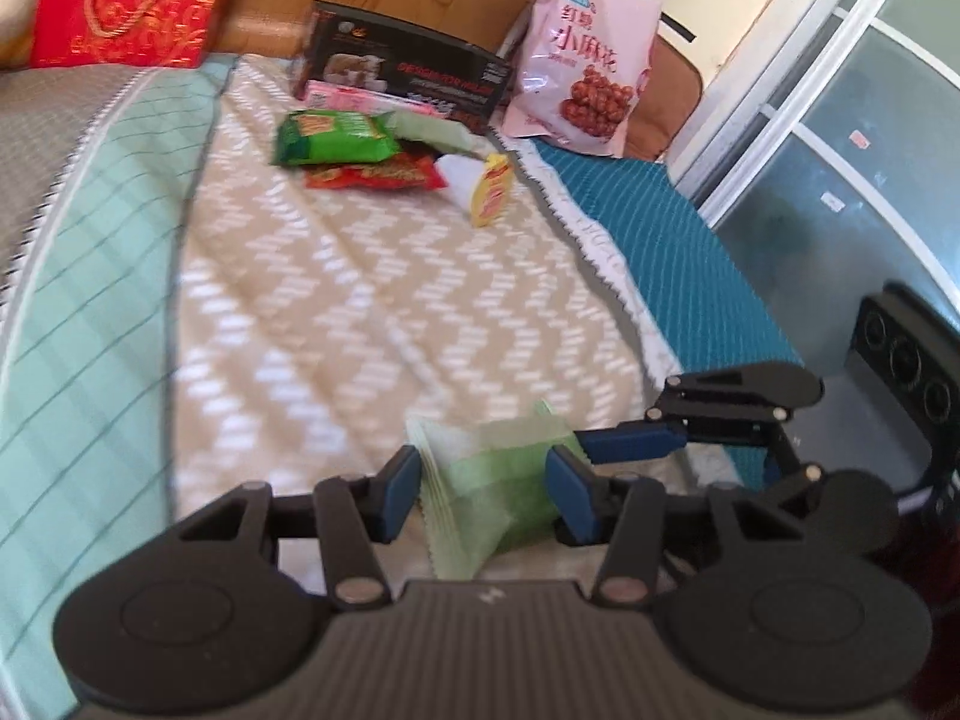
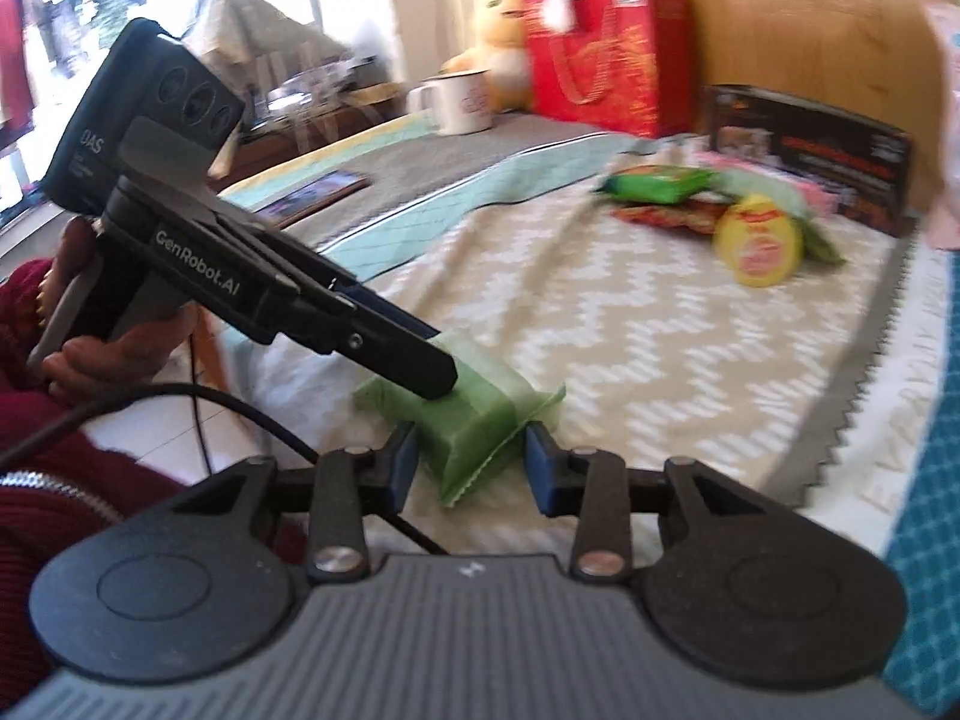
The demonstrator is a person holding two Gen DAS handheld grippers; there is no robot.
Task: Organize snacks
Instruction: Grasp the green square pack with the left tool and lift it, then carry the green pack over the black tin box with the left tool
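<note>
The pale green snack packet sits between the blue pads of the left gripper, which looks clenched on it from both sides, while the right gripper straddles the packet's near end; whether its pads press the wrapper cannot be told from these blurred views. To do the step well, one gripper should take the full hold before the other lets go, squeezing the firm block, not the crinkled seam, then carrying it low over the bed toward the snack pile far ahead of the fingers. The packet is a translucent green pillow wrapper with serrated ends, soft and easily crushed.
</note>
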